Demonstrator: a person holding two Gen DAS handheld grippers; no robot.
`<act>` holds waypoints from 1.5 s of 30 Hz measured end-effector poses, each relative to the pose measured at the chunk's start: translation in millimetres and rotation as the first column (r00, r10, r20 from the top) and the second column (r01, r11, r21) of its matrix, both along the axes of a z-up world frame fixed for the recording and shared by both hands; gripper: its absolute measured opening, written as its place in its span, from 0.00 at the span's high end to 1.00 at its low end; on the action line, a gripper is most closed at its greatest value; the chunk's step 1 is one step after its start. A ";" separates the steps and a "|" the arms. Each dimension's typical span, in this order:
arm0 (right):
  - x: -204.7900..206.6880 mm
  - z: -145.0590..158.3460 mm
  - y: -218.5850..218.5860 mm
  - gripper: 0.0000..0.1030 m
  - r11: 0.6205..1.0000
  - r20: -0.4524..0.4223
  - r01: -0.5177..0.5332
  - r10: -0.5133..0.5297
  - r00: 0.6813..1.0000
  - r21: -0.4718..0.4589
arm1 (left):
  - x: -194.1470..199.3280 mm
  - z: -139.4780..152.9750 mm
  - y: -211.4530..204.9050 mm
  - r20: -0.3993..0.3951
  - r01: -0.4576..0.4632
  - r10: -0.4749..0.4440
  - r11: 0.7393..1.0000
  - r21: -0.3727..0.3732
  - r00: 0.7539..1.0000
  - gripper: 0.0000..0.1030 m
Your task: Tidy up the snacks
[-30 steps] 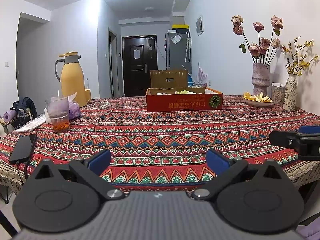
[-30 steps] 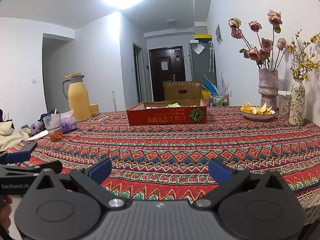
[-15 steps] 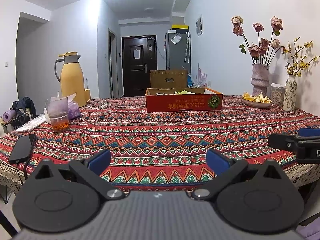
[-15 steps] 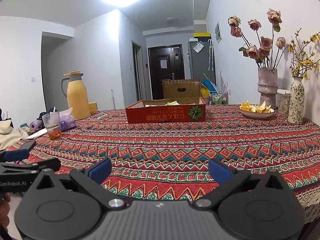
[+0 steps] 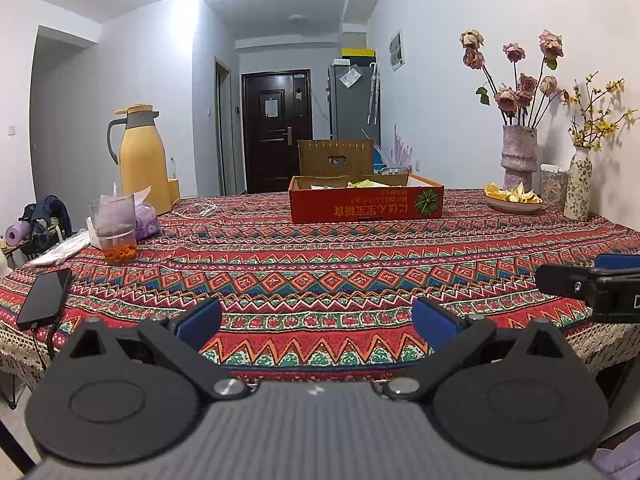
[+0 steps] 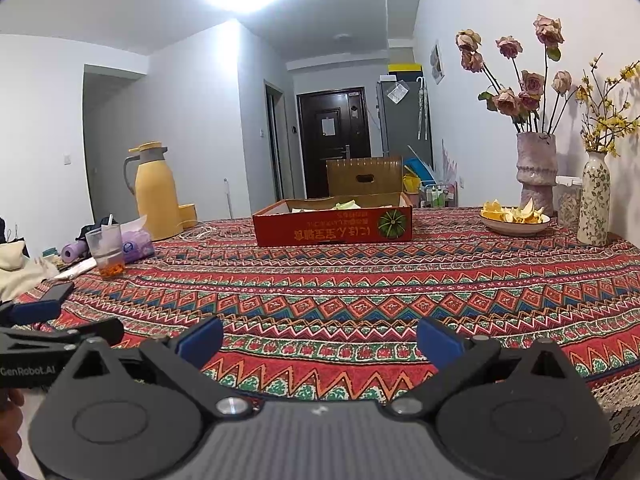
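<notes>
Left wrist: left claw point(image 5: 316, 322) agape over woven zigzag tablecloth point(image 5: 320, 264); right claw point(image 6: 320, 338) likewise; rectangular cardboard box point(image 5: 366, 202) far.

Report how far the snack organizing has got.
Done: nothing that shows; no snack has visibly been sorted. In hand: nothing. The left claw and right claw both hang open and empty at the near edge of the table. Left: nearly everything. The red cardboard box sits far across the table with pale items inside, too small to identify, and neither claw is near it.
</notes>
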State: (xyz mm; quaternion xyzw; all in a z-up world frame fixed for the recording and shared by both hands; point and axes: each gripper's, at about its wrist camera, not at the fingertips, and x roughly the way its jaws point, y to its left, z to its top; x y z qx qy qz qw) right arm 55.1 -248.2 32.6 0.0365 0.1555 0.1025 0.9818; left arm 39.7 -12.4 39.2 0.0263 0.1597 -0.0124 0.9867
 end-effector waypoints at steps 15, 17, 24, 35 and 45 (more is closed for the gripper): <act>0.2 -0.4 -0.4 0.00 1.000 -0.001 -0.002 0.002 1.000 -0.007 | 0.9 0.1 1.6 0.001 0.003 -0.003 1.000 0.001 1.000 0.00; 0.6 -0.6 -0.5 0.00 1.000 -0.003 -0.002 0.002 1.000 -0.008 | 1.0 0.4 1.8 0.001 0.003 -0.003 1.000 0.002 1.000 0.00; 0.4 0.0 -0.8 0.00 1.000 0.000 0.000 0.000 1.000 -0.008 | 1.8 1.9 2.7 0.000 0.004 -0.004 1.000 -0.002 1.000 0.00; -0.7 1.3 -1.3 0.00 1.000 0.002 -0.001 0.001 1.000 -0.008 | 1.2 1.8 3.0 0.002 0.003 -0.003 1.000 -0.002 1.000 0.00; -0.6 1.1 -1.6 0.00 1.000 -0.001 -0.001 0.001 1.000 -0.009 | 0.7 1.2 1.2 -0.005 0.002 -0.002 1.000 -0.002 1.000 0.00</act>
